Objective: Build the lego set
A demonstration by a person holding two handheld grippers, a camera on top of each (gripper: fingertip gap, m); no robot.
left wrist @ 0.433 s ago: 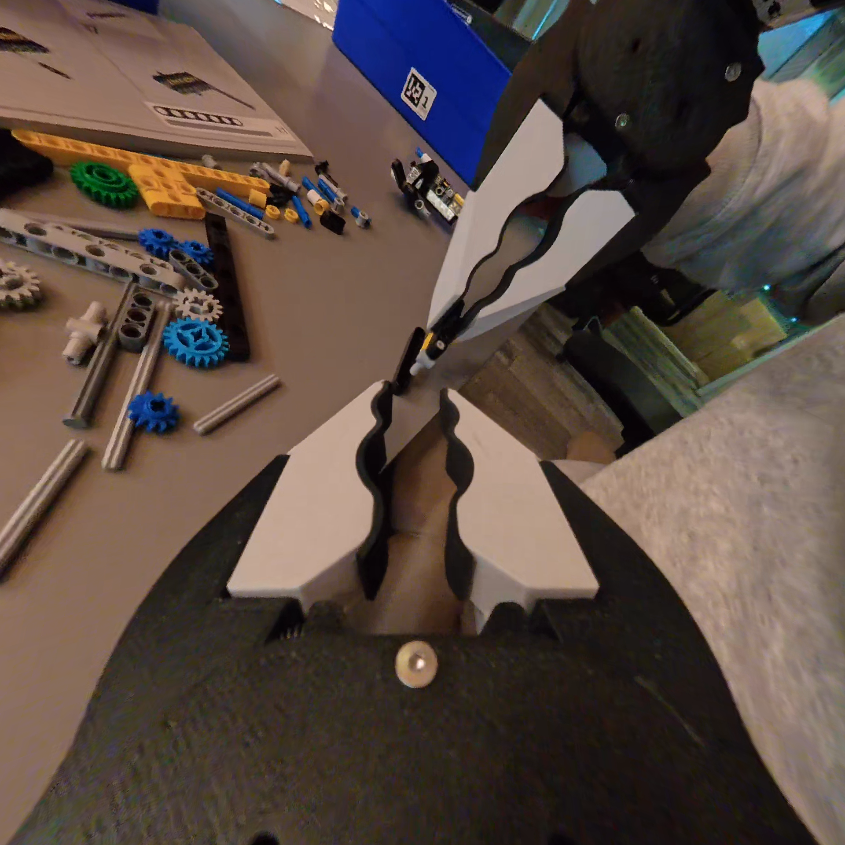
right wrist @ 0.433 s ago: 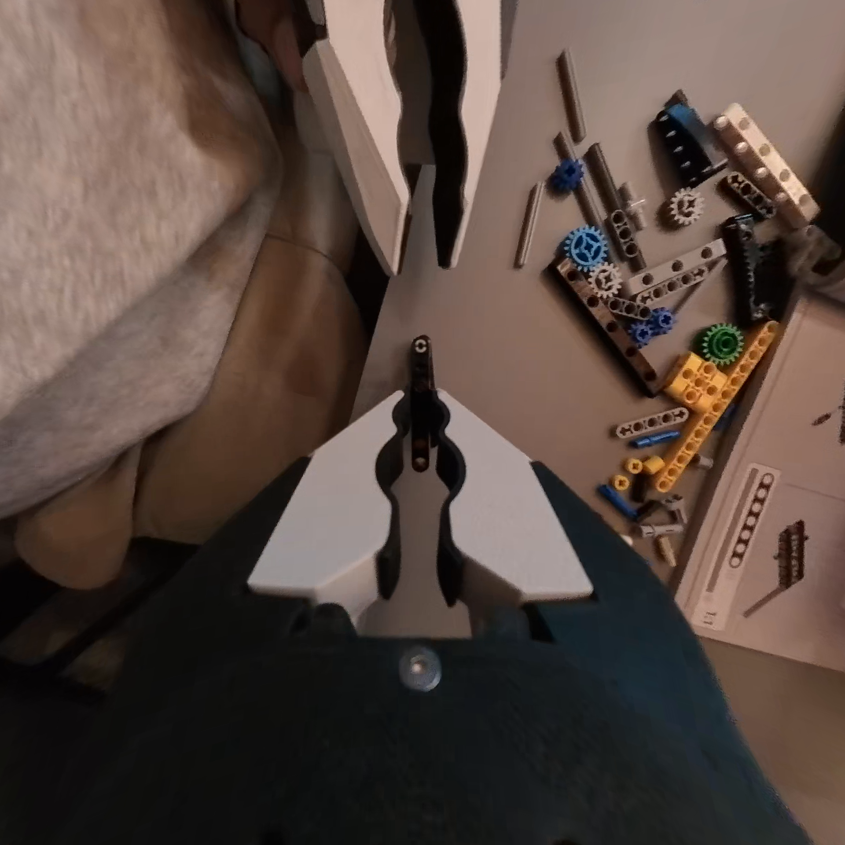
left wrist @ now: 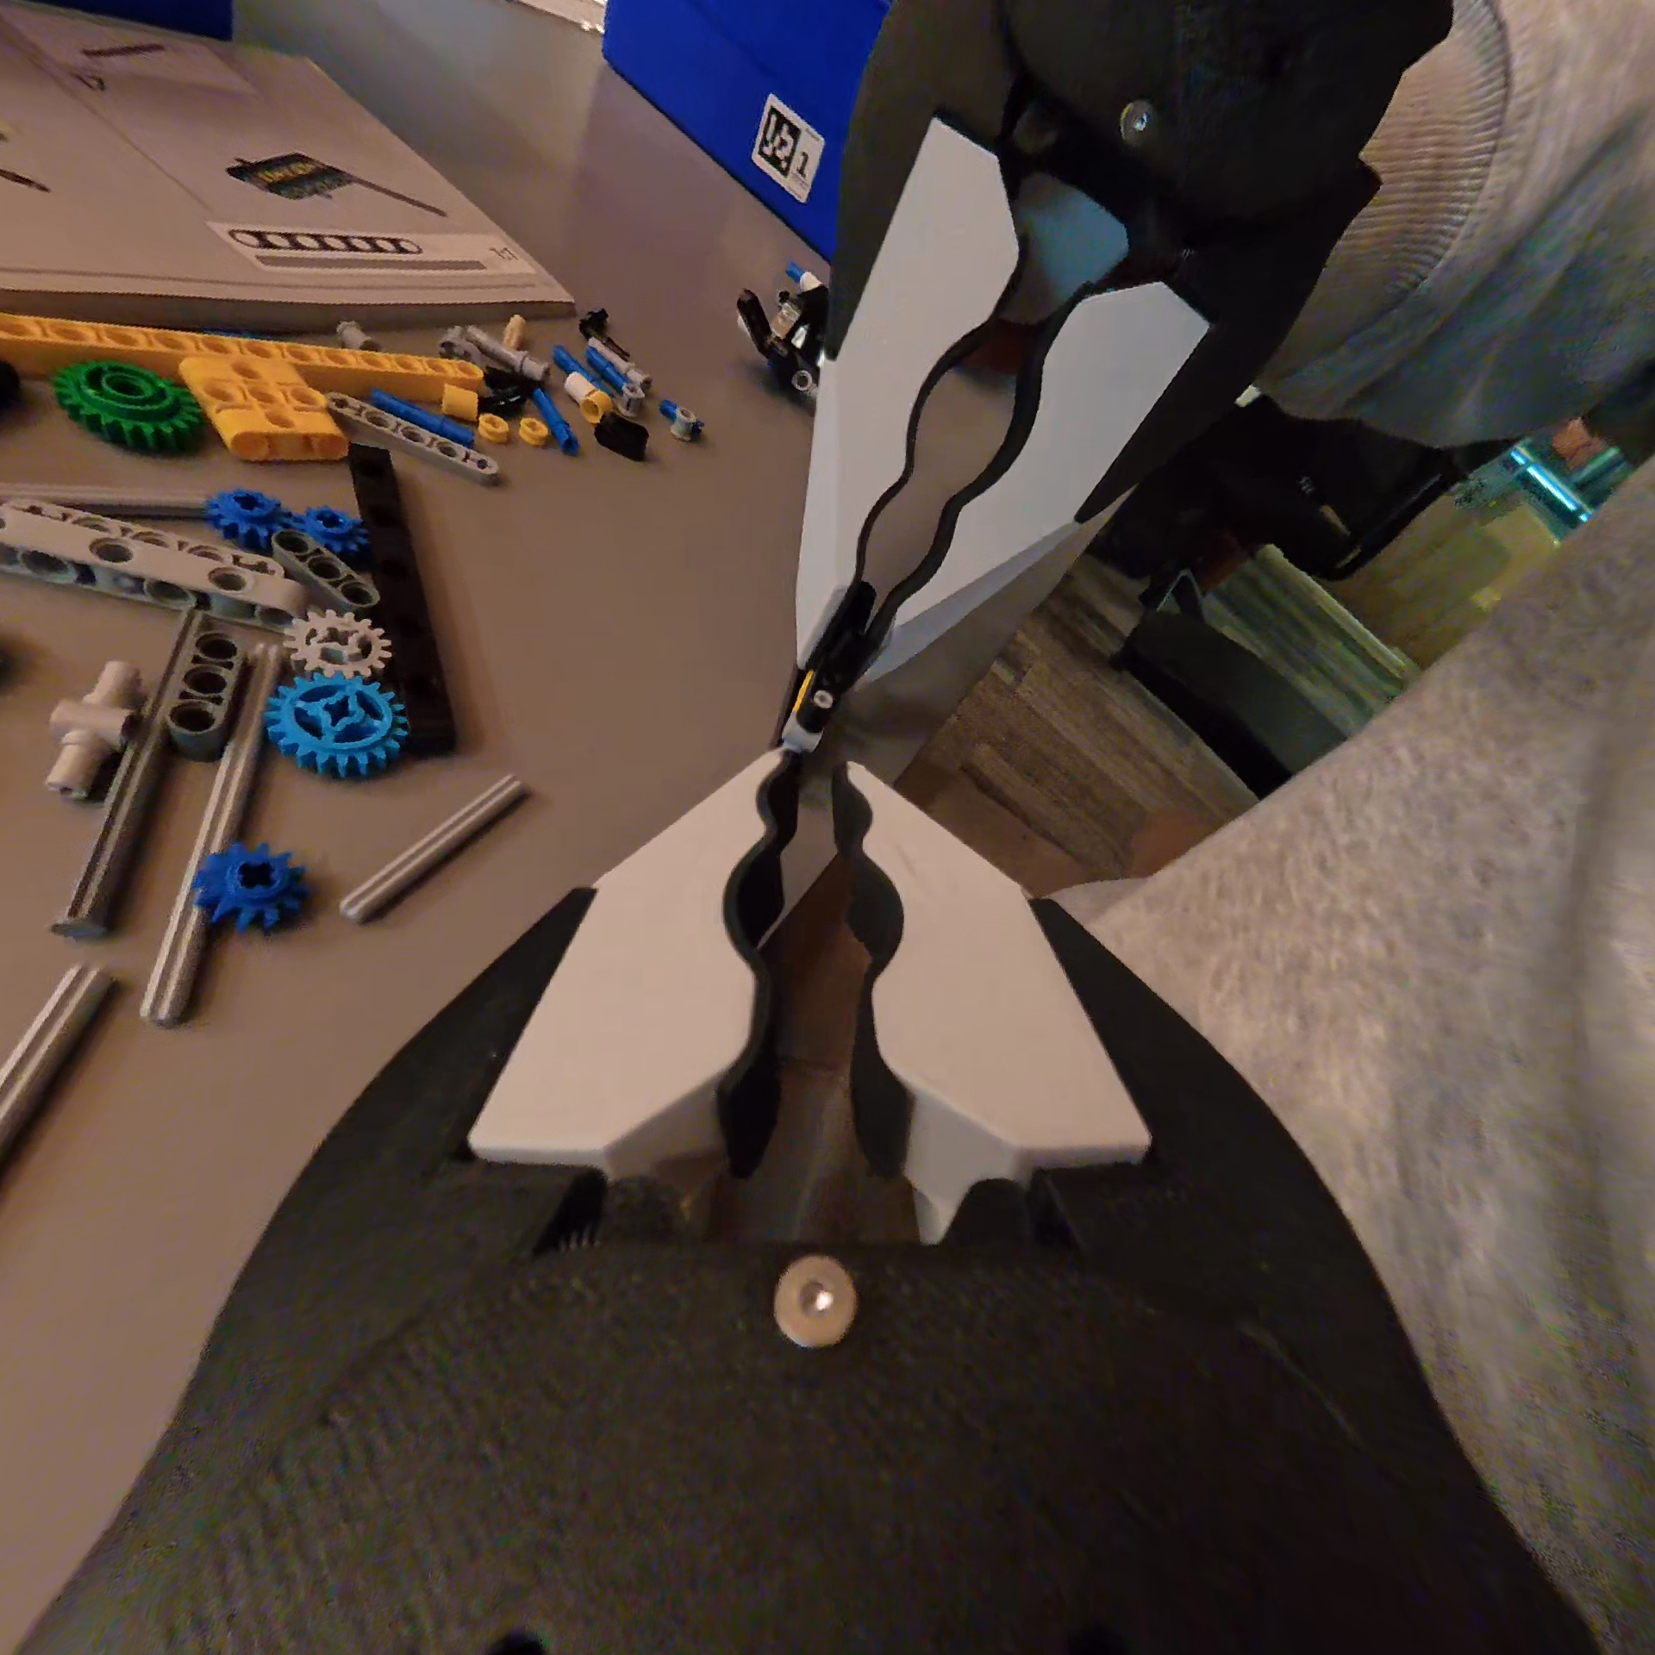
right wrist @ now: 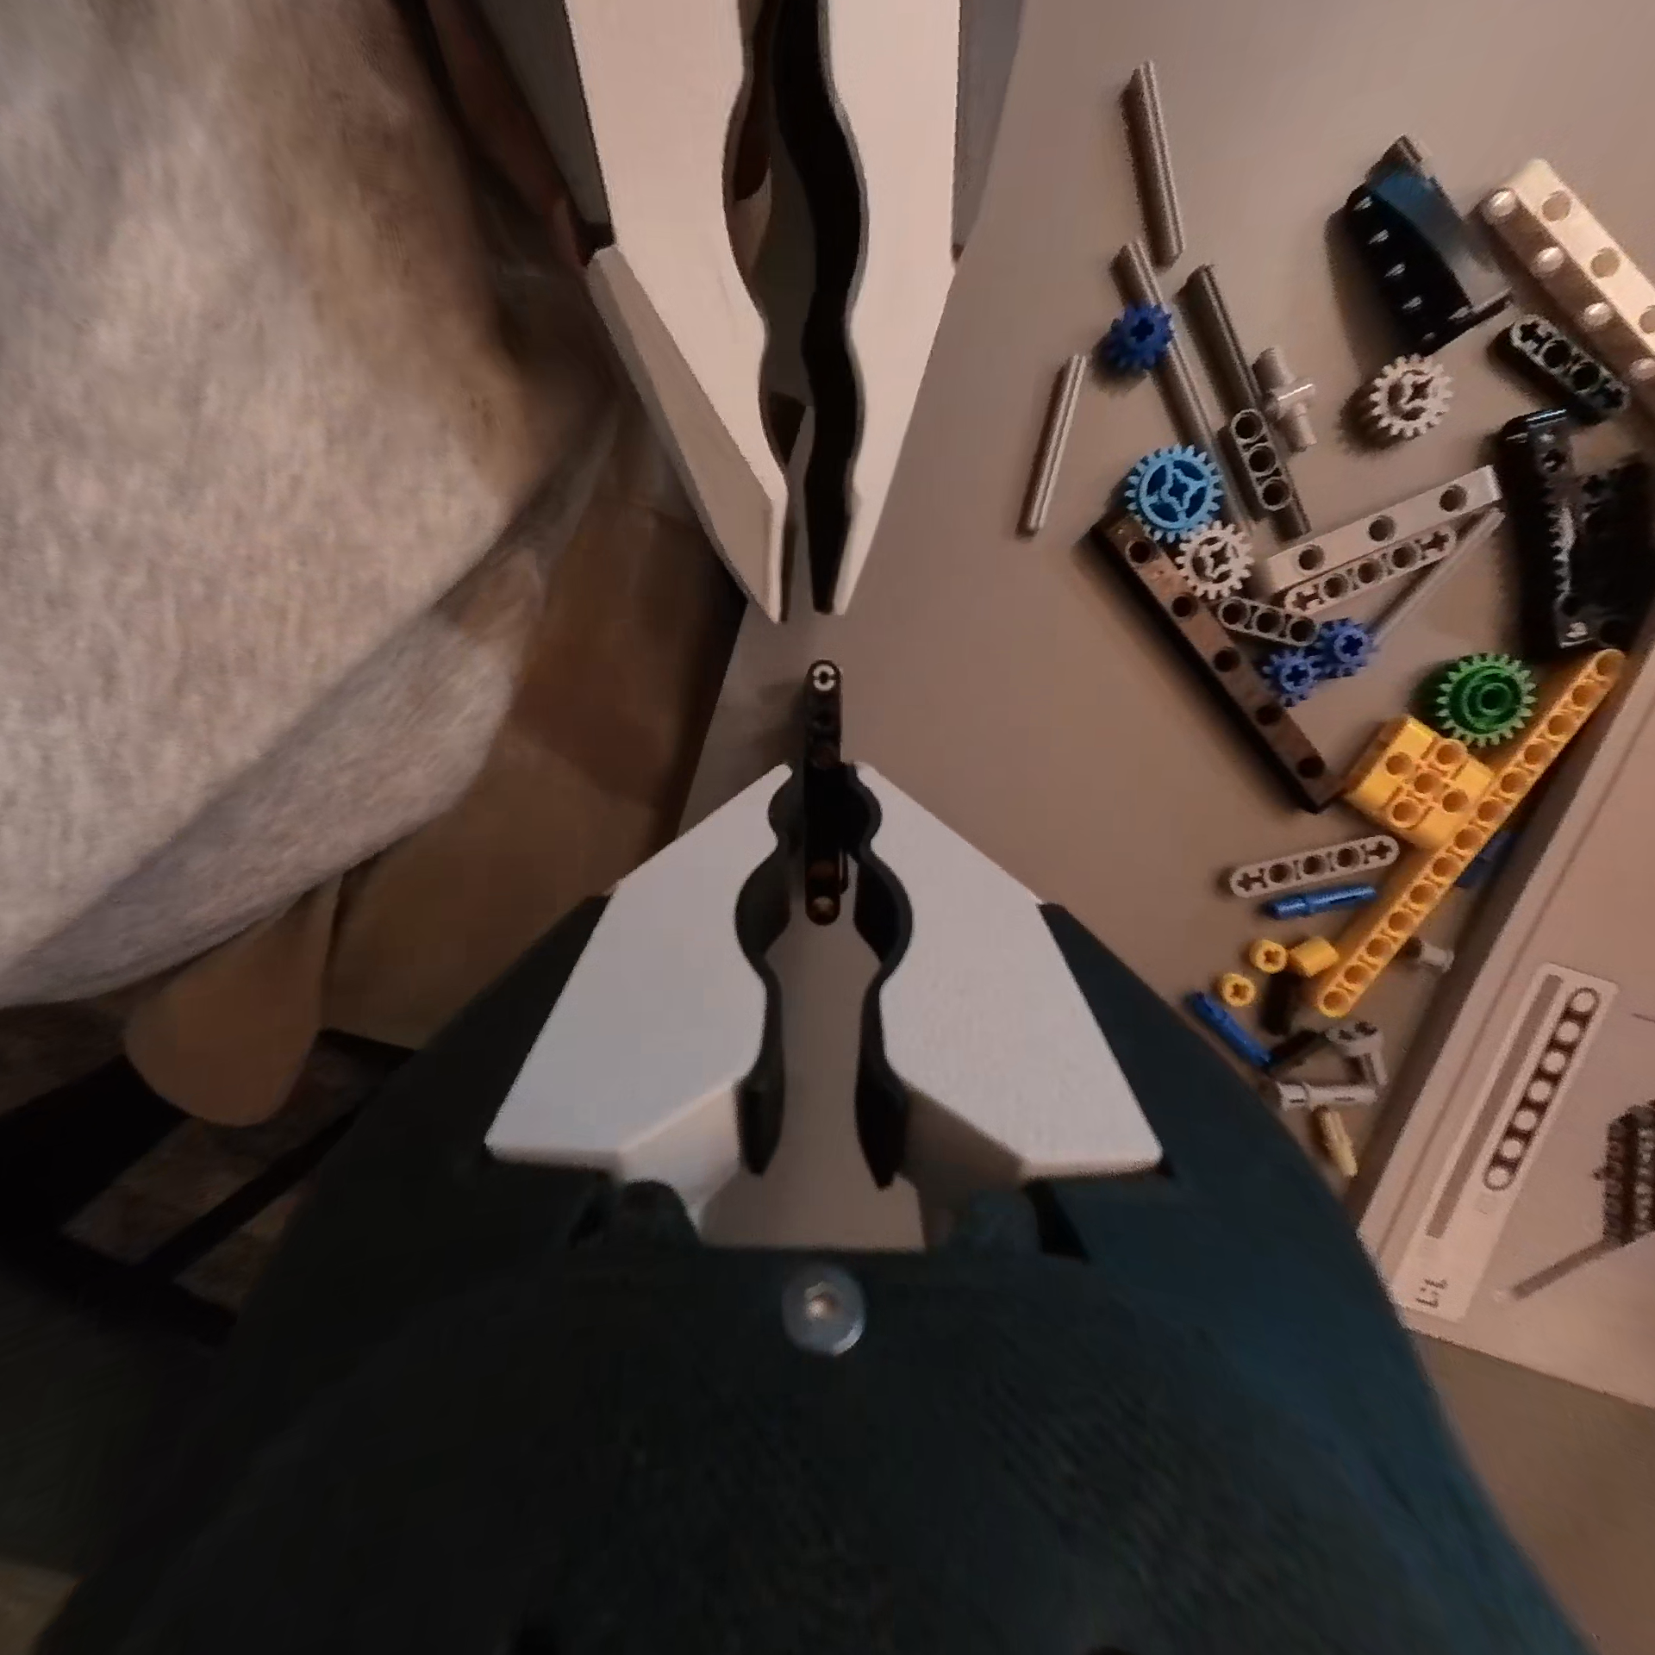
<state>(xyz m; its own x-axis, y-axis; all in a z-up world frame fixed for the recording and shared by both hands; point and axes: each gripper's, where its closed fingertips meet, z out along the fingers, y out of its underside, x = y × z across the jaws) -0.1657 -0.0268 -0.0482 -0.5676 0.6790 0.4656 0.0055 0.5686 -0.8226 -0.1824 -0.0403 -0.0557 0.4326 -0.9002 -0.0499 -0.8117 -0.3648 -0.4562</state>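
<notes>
My right gripper (right wrist: 822, 772) is shut on a small thin black lego beam (right wrist: 822, 716), which sticks out past its fingertips with a light-ringed hole at the end. In the left wrist view the right gripper (left wrist: 837, 627) comes down from above with this beam (left wrist: 833, 654), whose grey and yellow end points at my left gripper (left wrist: 812, 772). The left gripper's jaws stand a narrow gap apart with nothing between them. In the right wrist view the left gripper (right wrist: 806, 613) sits just beyond the beam's tip, a little apart from it. Both hover at the table's near edge.
Loose parts lie on the grey table (left wrist: 582, 582): a yellow beam (left wrist: 224, 354), a green gear (left wrist: 125, 403), blue gears (left wrist: 336, 712), grey axles (left wrist: 430, 846), small pins (left wrist: 573, 394). An open instruction booklet (left wrist: 224, 179) and a blue box (left wrist: 716, 90) lie behind. Grey sleeves (left wrist: 1433, 985) are at the right. My two grippers' fingertips are within a few centimetres of each other. Left tips and right tips are each some 15 cm from the green gear (left wrist: 125, 403). It turns up in the right wrist view (right wrist: 1480, 682) as well.
My left gripper's jaws have narrowed from a wide gap to a slim one. The two grippers have come closer, the beam's tip now near the left fingertips.
</notes>
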